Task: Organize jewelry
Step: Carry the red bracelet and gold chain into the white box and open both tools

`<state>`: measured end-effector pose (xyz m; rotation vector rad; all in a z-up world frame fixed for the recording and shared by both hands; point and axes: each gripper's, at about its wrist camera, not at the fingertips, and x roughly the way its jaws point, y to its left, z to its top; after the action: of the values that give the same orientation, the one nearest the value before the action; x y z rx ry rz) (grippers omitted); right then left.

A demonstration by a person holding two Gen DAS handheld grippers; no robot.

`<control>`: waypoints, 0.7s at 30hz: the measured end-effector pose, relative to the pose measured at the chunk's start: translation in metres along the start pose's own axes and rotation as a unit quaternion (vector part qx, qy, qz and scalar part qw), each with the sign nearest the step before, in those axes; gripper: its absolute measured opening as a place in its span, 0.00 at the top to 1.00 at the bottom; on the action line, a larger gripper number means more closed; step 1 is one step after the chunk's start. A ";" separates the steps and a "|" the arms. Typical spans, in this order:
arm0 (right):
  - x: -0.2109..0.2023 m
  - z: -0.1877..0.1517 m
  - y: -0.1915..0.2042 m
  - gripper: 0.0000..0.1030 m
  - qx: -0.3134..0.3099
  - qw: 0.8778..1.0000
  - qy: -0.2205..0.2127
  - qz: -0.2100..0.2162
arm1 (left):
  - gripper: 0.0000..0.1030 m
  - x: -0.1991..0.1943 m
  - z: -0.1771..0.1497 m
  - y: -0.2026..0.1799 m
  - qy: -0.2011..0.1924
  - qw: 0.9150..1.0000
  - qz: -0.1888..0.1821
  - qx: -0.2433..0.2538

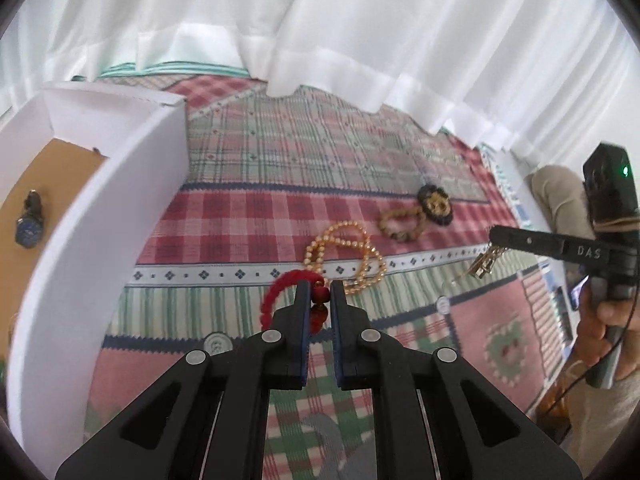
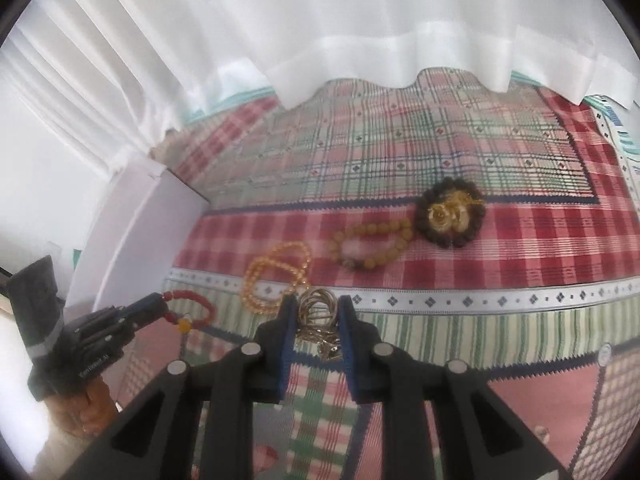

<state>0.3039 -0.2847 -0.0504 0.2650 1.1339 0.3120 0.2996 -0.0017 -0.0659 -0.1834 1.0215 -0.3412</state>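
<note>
My left gripper (image 1: 320,294) is shut on a red beaded bracelet (image 1: 280,294), held just above the patchwork cloth; it also shows in the right wrist view (image 2: 192,307). My right gripper (image 2: 318,312) is shut on a bunch of gold bangles with a charm (image 2: 318,320); they show in the left wrist view (image 1: 486,262). On the cloth lie a gold pearl necklace (image 1: 346,258), an amber bead bracelet (image 1: 402,224) and a dark bead ring around gold earrings (image 1: 436,204). A white box (image 1: 80,240) at left holds a blue pendant (image 1: 29,220).
White curtains (image 1: 360,40) hang over the far edge of the patchwork cloth (image 1: 280,160). The box's tall white wall stands close to the left of my left gripper. The person's hand (image 1: 604,320) holds the right gripper at far right.
</note>
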 end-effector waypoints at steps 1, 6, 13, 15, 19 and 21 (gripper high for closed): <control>-0.001 0.002 0.003 0.80 -0.001 1.000 -0.002 -0.001 | 0.93 -0.005 0.000 0.002 -0.002 1.000 -0.001 -0.004; -0.022 0.001 0.013 0.80 -0.005 1.000 -0.011 0.008 | 0.93 -0.037 0.000 0.013 -0.011 0.999 -0.008 -0.039; -0.046 0.007 0.059 0.80 -0.046 0.998 -0.025 0.025 | 0.93 -0.102 0.004 0.025 -0.034 0.997 0.012 -0.066; -0.052 0.012 0.083 0.80 -0.065 0.997 -0.030 0.040 | 0.93 -0.128 0.007 0.032 -0.049 0.996 0.021 -0.074; -0.063 0.024 0.140 0.80 -0.109 0.990 -0.039 0.078 | 0.93 -0.185 0.009 0.060 -0.088 0.990 0.042 -0.102; -0.066 0.031 0.177 0.80 -0.137 0.984 -0.045 0.102 | 0.93 -0.211 0.007 0.077 -0.107 0.986 0.059 -0.112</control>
<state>0.2876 -0.1473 0.0819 0.1501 0.9640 0.6259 0.2200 0.1468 0.0831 -0.3536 0.8528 -0.0943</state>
